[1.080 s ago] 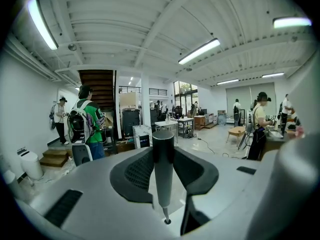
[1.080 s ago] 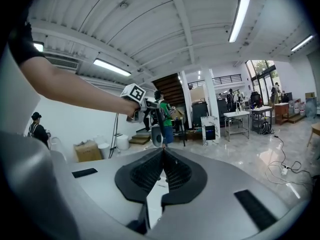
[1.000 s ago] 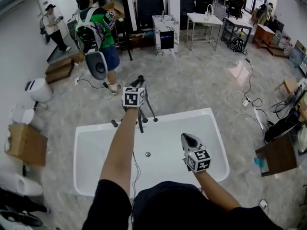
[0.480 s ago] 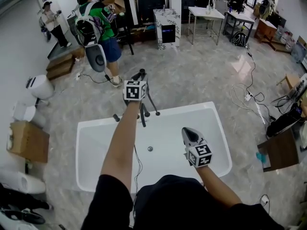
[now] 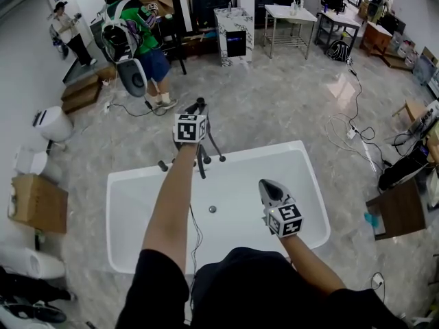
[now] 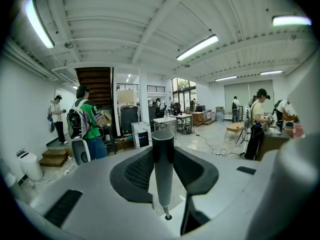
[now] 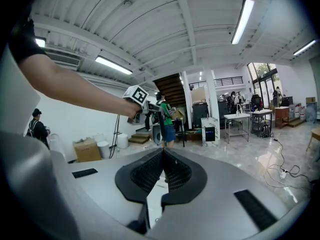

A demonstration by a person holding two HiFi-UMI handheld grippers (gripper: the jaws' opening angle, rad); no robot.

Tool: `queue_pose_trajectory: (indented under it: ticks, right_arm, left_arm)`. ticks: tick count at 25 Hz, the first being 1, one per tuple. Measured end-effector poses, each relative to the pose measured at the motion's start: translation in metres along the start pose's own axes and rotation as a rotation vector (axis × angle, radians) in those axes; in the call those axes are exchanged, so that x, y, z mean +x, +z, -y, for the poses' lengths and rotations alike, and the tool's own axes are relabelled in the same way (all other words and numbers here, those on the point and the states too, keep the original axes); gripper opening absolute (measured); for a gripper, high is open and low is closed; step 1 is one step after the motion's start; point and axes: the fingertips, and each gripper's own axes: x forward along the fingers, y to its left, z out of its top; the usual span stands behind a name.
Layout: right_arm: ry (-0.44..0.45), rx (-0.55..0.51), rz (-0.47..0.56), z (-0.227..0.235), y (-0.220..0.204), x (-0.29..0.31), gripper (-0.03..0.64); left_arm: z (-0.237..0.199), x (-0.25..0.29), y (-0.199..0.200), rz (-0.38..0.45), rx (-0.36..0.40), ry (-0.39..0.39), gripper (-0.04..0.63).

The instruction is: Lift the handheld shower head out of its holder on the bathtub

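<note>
Workshop floor lies beyond the bathtub (image 5: 137, 214). My left gripper (image 6: 163, 151) has its jaws partly open, clamped on the upright shower head (image 6: 163, 176) at the tub's 12 o'clock rim. My right gripper (image 7: 163, 156) is closed and empty. I fear a tilted pull could jam the head in its holder (image 5: 203, 162), or let it slip.

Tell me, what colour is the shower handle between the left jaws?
The slim cylindrical shower handle is dark grey; the left gripper view shows it best.

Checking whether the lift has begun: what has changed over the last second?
Nothing visibly changed. The left gripper stays shut on the shower head at the far rim of the bathtub; the right gripper stays shut above it.
</note>
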Motion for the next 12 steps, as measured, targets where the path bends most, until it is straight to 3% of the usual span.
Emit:
queue_pose_trajectory:
  ticks: [12]
  right_arm:
    - [-0.003,-0.005,-0.012,-0.004,-0.002,0.005,-0.003]
  left_arm:
    - [-0.015,-0.004,-0.008,-0.008,-0.017,0.011,0.118]
